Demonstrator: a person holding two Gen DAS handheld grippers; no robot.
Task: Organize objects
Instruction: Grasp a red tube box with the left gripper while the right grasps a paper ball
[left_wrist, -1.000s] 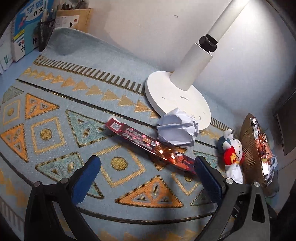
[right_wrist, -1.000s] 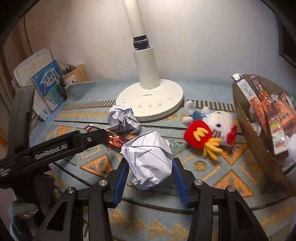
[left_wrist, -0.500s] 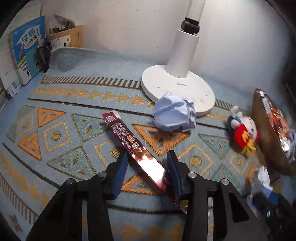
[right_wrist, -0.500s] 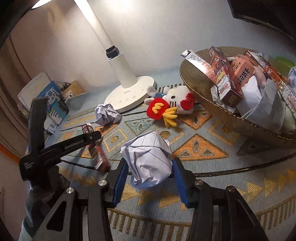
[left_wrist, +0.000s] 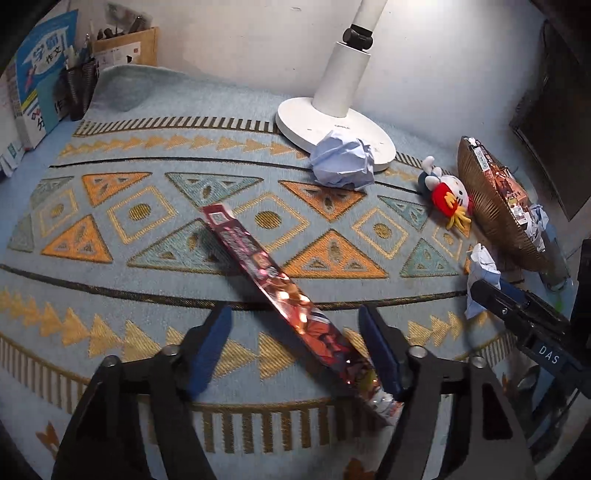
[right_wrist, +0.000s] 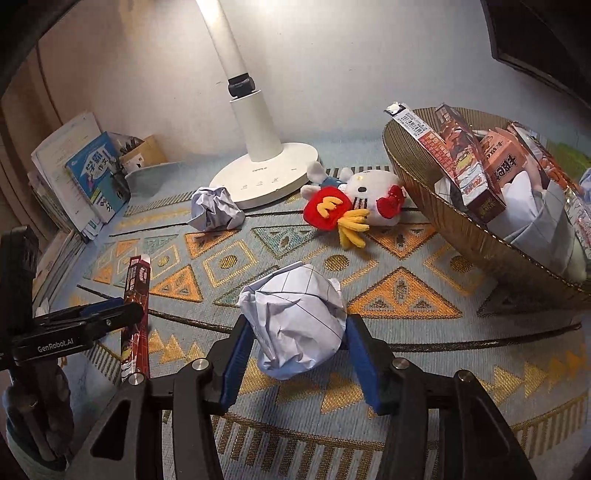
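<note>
A long red snack box (left_wrist: 266, 273) lies slanted on the patterned rug (left_wrist: 110, 206), its near end between the jaws of my left gripper (left_wrist: 293, 314). Those jaws are opening: the box rests against the right pad (left_wrist: 380, 354) and the left pad stands clear of it. My right gripper (right_wrist: 299, 323) holds a crumpled white paper ball (right_wrist: 295, 317) between its blue pads; the jaws are opening slightly, with the pads still against the ball. In the left wrist view the right gripper (left_wrist: 487, 291) and its ball (left_wrist: 480, 266) hover near the woven basket (left_wrist: 491, 210).
A second paper ball (right_wrist: 216, 208) lies by the white lamp base (right_wrist: 266, 177). A plush toy (right_wrist: 354, 206) lies beside the basket (right_wrist: 424, 199), which holds several snack boxes and paper. Books (right_wrist: 92, 173) and a cardboard box (left_wrist: 125, 48) line the far left wall.
My left jaws closed around the red box, then spread wide again, and the box now lies nearer and steeper. The right gripper kept its paper ball while its view swung towards the basket.
</note>
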